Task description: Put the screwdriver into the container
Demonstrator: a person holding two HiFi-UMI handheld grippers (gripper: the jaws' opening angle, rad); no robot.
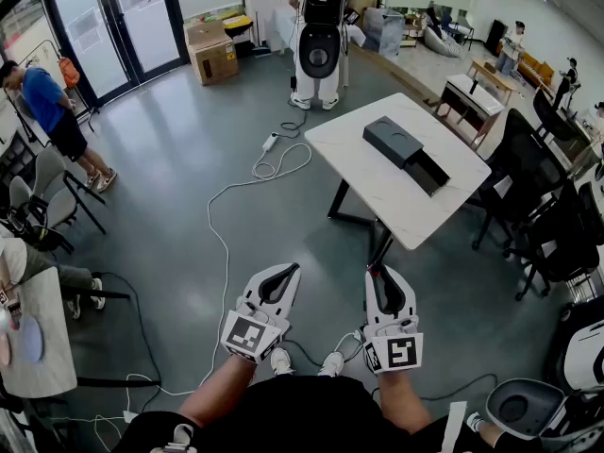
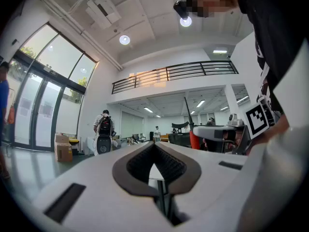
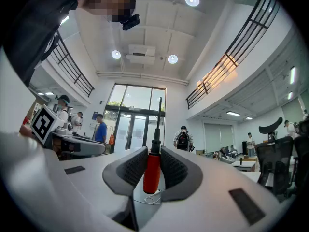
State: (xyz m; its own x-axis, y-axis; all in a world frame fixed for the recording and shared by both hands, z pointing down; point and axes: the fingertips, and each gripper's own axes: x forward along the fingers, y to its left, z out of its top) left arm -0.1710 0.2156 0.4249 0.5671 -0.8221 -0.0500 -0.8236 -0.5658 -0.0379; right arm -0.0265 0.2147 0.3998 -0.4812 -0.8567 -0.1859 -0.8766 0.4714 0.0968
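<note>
A wide hall with a grey floor [image 1: 160, 149] lies ahead of us, and a white table [image 1: 344, 144] stands well apart, bearing the black container [image 1: 404, 151]. Our right gripper [image 3: 153, 151] is clamped on the screwdriver [image 3: 152, 170], with the red handle between the pads and the shaft pointing out past the tips. Our left gripper [image 2: 154, 146] is closed on nothing. We judge it best to hold firm, walk to the table's near edge, and line the shaft up with the container's open part before lowering. A cable [image 1: 222, 243] snakes over the floor on the left and chairs [image 1: 533, 182] crowd the table's right, so the straight path looks clearest.
</note>
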